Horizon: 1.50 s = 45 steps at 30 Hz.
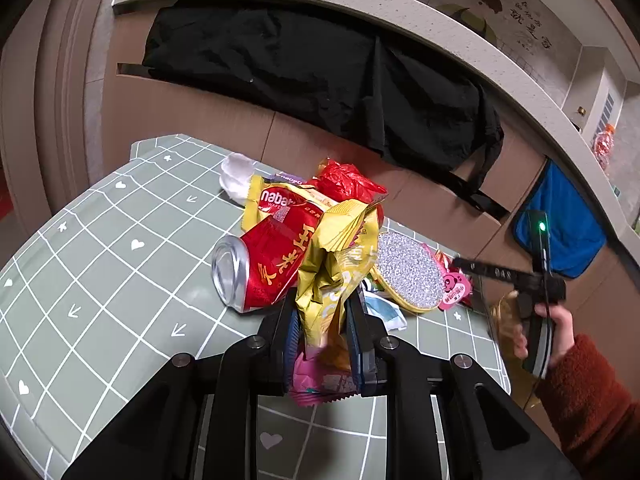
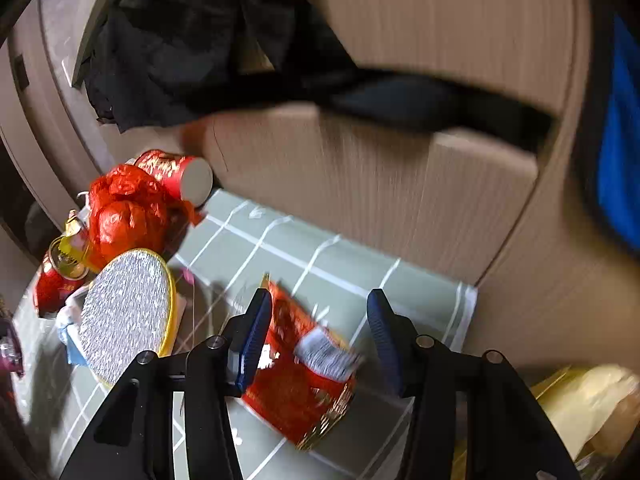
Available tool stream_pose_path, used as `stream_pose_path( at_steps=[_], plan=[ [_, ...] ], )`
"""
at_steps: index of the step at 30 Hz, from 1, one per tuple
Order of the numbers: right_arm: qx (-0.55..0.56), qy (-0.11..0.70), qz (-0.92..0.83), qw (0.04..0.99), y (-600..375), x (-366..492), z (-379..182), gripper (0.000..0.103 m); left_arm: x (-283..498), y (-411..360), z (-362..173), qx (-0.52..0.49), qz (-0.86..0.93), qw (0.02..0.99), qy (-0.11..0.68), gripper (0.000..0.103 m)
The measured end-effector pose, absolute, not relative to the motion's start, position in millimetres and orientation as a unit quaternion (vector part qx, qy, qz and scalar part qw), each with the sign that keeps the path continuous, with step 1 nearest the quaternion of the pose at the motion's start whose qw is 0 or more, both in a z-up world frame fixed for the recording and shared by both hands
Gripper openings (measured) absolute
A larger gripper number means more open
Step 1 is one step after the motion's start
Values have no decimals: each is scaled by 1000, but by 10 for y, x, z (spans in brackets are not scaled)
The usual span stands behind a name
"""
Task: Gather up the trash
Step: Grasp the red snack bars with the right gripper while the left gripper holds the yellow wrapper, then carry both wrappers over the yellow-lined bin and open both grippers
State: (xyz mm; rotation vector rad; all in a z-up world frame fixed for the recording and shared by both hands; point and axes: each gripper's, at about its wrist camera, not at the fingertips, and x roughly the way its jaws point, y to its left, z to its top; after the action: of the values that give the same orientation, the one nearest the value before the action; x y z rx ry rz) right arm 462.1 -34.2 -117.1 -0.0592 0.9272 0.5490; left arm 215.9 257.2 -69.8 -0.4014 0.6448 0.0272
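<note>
My left gripper (image 1: pixel 322 322) is shut on a crumpled gold wrapper (image 1: pixel 336 256), with a pink wrapper (image 1: pixel 320 388) hanging below the pads. Behind it a pile lies on the green checked table (image 1: pixel 100 260): a red can (image 1: pixel 260 264) on its side, a Nabati wrapper (image 1: pixel 276 200), a red plastic bag (image 1: pixel 348 180) and a white tissue (image 1: pixel 238 176). In the right wrist view my right gripper (image 2: pixel 318 320) stands open over a flat red wrapper (image 2: pixel 296 380) on the table (image 2: pixel 320 256). The wrapper lies between the fingers, by the left pad and clear of the right pad.
A glittery silver oval pad (image 2: pixel 124 312) with a yellow rim lies left of the right gripper, with a red paper cup (image 2: pixel 176 172) behind it. Cardboard draped with black cloth (image 1: pixel 320 80) walls the table's far side. A blue bag (image 1: pixel 560 220) hangs at right. A yellow bag (image 2: pixel 580 400) sits beyond the table's corner.
</note>
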Motion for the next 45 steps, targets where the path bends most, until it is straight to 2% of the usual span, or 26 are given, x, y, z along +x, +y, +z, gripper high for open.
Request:
stream_pose_path(
  at_steps=[6,10,15,19,23,26,28,29,34,45],
  plan=[
    [-45,453,342,822,-234,3821,-1191,47,2135,2530,-699,-198,13,929,312,22],
    [-89,417,339,838,-212,3339,-1037,46,2134,2483,-732,-198,12,928,316,22],
    [-75,387,218,893,-235,3350,-1009,47,2174,2413,-779,-204,10,924,322,22],
    [-28,423,193,885,-196,3521,-1152,47,2200,2403,-788,-200,8,924,326,22],
    [-46,442,164,881,-23,3678,-1290,47,2216,2439,-801,-201,10,923,327,22],
    [-68,444,165,878,81,3717,-1363,42,2215,2448,-812,-203,12,922,329,22],
    [-86,438,181,876,134,3668,-1343,23,2198,2435,-786,-201,12,923,328,22],
    [-85,436,190,876,134,3652,-1317,22,2189,2415,-759,-199,13,924,325,22],
    [-66,396,214,890,-50,3443,-943,17,2113,2297,-471,-182,9,935,304,22],
    [-24,264,223,938,-871,2997,236,17,2233,1433,510,-115,-46,964,234,22]
  ],
)
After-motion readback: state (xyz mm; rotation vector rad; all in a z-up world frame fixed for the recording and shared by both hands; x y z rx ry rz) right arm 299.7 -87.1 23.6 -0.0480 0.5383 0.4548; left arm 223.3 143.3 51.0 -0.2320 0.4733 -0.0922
